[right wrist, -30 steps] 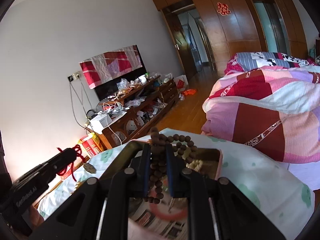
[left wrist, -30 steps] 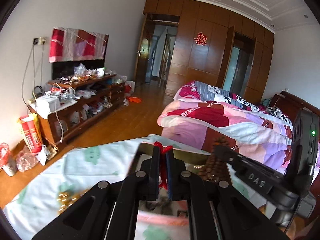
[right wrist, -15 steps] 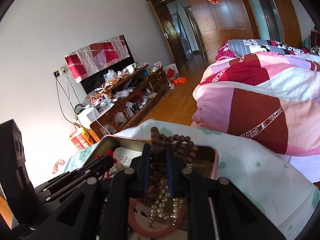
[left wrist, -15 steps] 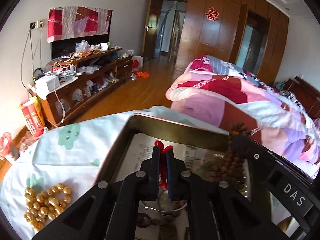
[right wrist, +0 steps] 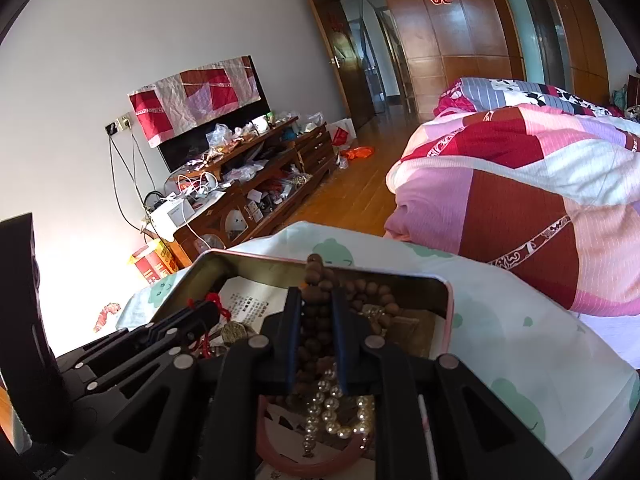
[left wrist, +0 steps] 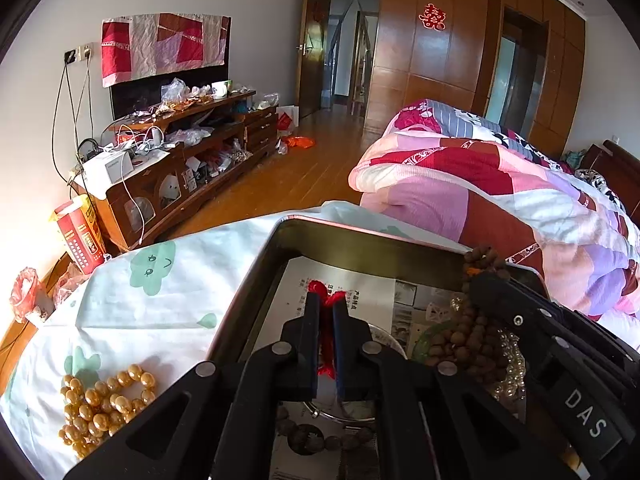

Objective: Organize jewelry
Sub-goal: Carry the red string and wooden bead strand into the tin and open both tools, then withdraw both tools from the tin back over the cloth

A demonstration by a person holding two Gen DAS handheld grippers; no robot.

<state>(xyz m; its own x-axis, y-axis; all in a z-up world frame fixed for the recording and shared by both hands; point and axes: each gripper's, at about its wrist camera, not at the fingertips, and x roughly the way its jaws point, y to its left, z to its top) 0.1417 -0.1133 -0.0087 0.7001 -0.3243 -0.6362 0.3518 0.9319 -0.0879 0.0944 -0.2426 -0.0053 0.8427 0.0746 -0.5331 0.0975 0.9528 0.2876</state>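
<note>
An open metal tin [left wrist: 360,236] [right wrist: 320,262] lies on the pale printed cloth, lined with printed paper. My left gripper [left wrist: 327,305] [right wrist: 210,308] is shut on a red cord [left wrist: 326,336] with a coin charm [right wrist: 234,332], held inside the tin. My right gripper [right wrist: 316,296] [left wrist: 486,276] is shut on a brown wooden bead string [right wrist: 314,344] [left wrist: 464,340], over the tin's right side. A pearl strand [right wrist: 336,412] and a pink bangle [right wrist: 280,454] lie in the tin under it. A dark bead bracelet [left wrist: 316,438] lies under the left fingers.
A golden bead strand [left wrist: 102,404] lies on the cloth [left wrist: 160,312] left of the tin. A quilted bed [left wrist: 500,200] is close on the right. A cluttered wooden TV cabinet [left wrist: 180,172] stands along the left wall, with wooden floor between.
Both grippers have come down and forward over the tin with their jewelry. The tin now fills the lower part of both views, and the golden beads show at lower left.
</note>
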